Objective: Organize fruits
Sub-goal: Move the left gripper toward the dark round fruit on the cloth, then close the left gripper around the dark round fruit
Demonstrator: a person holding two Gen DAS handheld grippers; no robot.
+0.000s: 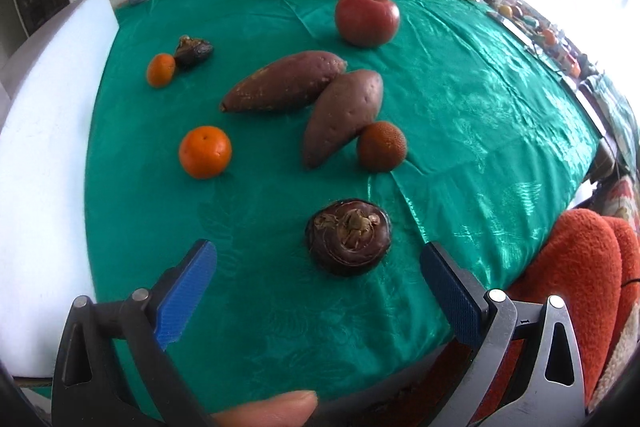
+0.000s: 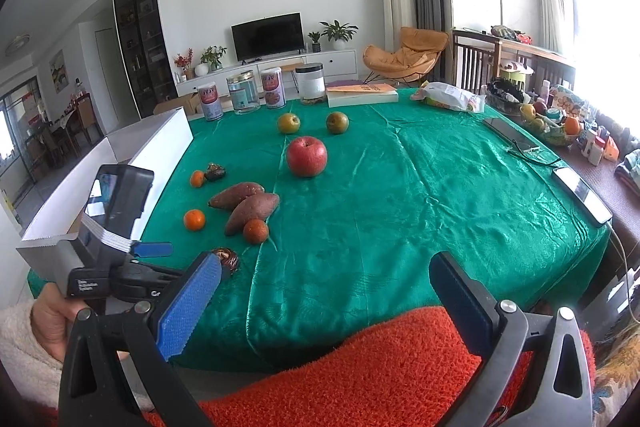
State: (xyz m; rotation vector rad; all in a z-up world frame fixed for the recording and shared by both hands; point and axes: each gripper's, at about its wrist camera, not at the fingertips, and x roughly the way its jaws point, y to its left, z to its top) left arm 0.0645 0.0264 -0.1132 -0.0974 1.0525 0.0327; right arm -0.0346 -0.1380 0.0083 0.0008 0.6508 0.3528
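Both tools gape with nothing between their fingers: the left tool hovers just before a dark water chestnut on the green-clothed desk. The right tool hangs near the desk's front edge, well apart from the red apple and two touching sweet potatoes.

In the right wrist view, the dark brown bulb at eight o'clock is half hidden behind a blue fingertip of the right gripper. The left gripper shows only one blue finger there; its body covers the rest. The labels on the tins at eleven o'clock are too small to read. The fruit basket at three o'clock washes out in window glare. In the left wrist view, a thumb at six o'clock is cut off by the bottom edge.
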